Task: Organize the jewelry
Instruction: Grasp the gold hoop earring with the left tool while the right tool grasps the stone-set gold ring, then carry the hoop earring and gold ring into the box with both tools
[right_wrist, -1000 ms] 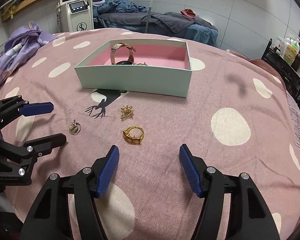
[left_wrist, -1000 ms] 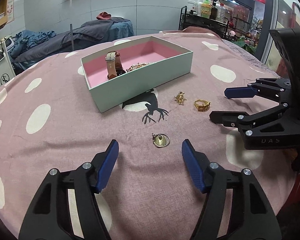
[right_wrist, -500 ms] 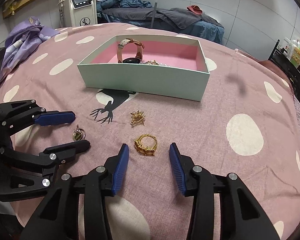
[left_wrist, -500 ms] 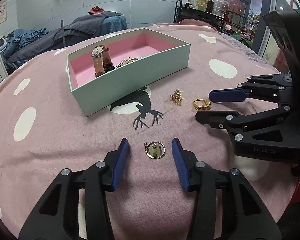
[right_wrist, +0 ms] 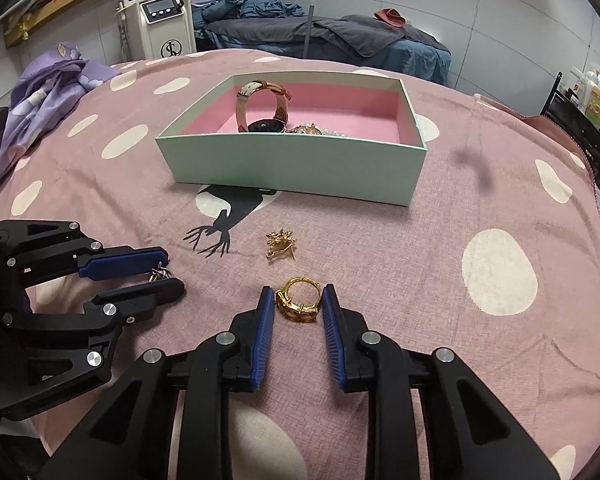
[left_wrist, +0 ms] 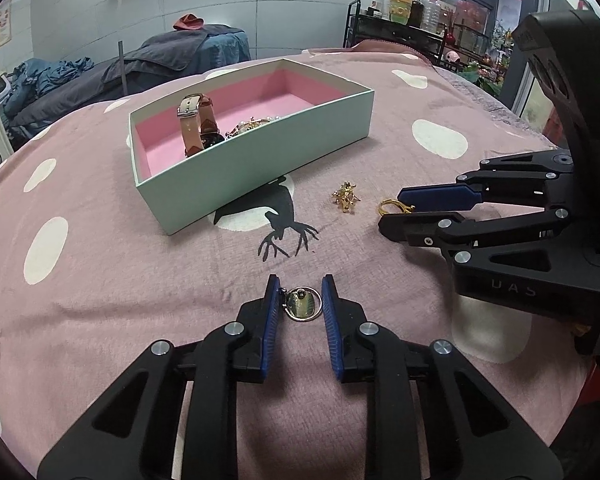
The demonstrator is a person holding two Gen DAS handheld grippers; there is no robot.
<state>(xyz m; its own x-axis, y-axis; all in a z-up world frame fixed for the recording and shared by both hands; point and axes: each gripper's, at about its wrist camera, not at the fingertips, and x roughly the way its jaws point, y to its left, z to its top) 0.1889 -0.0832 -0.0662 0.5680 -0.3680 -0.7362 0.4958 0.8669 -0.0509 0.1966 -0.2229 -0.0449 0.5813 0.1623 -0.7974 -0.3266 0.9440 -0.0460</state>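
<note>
A silver round pendant [left_wrist: 302, 305] lies on the pink cloth between the fingers of my left gripper [left_wrist: 300, 294], which has closed in around it. A gold ring [right_wrist: 299, 300] lies between the fingers of my right gripper [right_wrist: 298, 298], which has closed in on it the same way. A small gold brooch [right_wrist: 280, 243] lies loose on the cloth ahead; it also shows in the left wrist view [left_wrist: 345, 196]. The mint box with pink lining [right_wrist: 296, 168] holds a strap watch [right_wrist: 262, 108] and a pearl piece [right_wrist: 312, 130].
The table is covered by a pink cloth with white spots and a black deer print [right_wrist: 220, 226]. A purple cloth heap [right_wrist: 48, 88] lies at the far left. A rack of bottles [left_wrist: 404, 4] stands behind the table.
Both grippers have moved forward and down to the cloth and narrowed their jaws, the left around the pendant and the right around the gold ring.
</note>
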